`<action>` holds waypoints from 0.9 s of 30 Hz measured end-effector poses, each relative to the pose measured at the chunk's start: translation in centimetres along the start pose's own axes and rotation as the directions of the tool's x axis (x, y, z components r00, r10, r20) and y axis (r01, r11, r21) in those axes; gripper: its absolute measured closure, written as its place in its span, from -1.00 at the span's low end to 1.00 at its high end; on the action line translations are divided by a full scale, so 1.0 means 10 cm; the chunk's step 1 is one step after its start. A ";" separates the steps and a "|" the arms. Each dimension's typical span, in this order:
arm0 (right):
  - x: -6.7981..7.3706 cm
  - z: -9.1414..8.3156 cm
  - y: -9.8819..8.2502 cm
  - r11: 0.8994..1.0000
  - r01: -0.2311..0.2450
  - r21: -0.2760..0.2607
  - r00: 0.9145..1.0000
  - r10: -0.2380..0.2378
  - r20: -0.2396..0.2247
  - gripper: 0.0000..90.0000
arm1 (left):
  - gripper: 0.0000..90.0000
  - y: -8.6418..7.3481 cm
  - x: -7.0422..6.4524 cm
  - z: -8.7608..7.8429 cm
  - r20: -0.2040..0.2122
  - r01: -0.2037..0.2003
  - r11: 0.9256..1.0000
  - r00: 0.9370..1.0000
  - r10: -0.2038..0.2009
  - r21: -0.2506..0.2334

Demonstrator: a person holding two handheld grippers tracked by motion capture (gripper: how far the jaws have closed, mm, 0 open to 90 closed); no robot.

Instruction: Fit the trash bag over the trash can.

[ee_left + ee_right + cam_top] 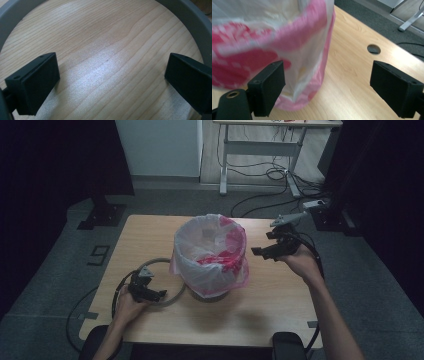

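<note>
High view: small round bin lined with a white-and-pink plastic bag (210, 255) standing at the centre of the light wooden worktop (280, 295). Thin grey ring (176, 296) lying flat on the worktop just left of the bin, touching or nearly touching its base. Left gripper (152, 294) low over the ring's near-left part, jaws apart. Right gripper (264, 251) raised just right of the bin at rim height, jaws pointing toward the bag, clear of it.

Left gripper view: jaws spread wide, nothing between them; bare wood grain below, grey ring (197, 30) curving around beyond both jaws.

Right gripper view: jaws spread wide, nothing held; bag-lined bin (274, 47) behind the left jaw, round cable hole (373, 49) in the worktop beyond.
</note>
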State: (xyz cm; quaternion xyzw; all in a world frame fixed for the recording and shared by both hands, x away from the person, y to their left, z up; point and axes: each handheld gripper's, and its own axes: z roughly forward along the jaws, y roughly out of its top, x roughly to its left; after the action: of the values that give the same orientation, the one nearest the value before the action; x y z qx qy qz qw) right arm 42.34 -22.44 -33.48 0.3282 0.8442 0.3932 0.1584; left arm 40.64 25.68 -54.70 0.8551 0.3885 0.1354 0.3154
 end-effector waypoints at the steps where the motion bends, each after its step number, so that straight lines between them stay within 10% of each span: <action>1: -0.01 0.03 -0.10 1.000 0.000 0.004 1.000 0.000 0.018 -0.73 | -1.00 0.00 0.00 0.00 -0.001 0.002 1.000 1.000 -0.002 -0.001; 27: 0.18 0.90 -1.51 0.989 -0.113 0.093 0.992 0.107 0.074 -0.73 | -1.00 0.00 0.00 0.00 -0.002 0.004 1.000 1.000 -0.004 0.000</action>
State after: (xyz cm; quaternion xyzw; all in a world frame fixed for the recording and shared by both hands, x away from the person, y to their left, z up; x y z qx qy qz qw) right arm 39.24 -23.32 -50.87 0.3949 0.8370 0.3482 0.1491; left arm 40.66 25.65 -54.69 0.8541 0.3907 0.1356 0.3154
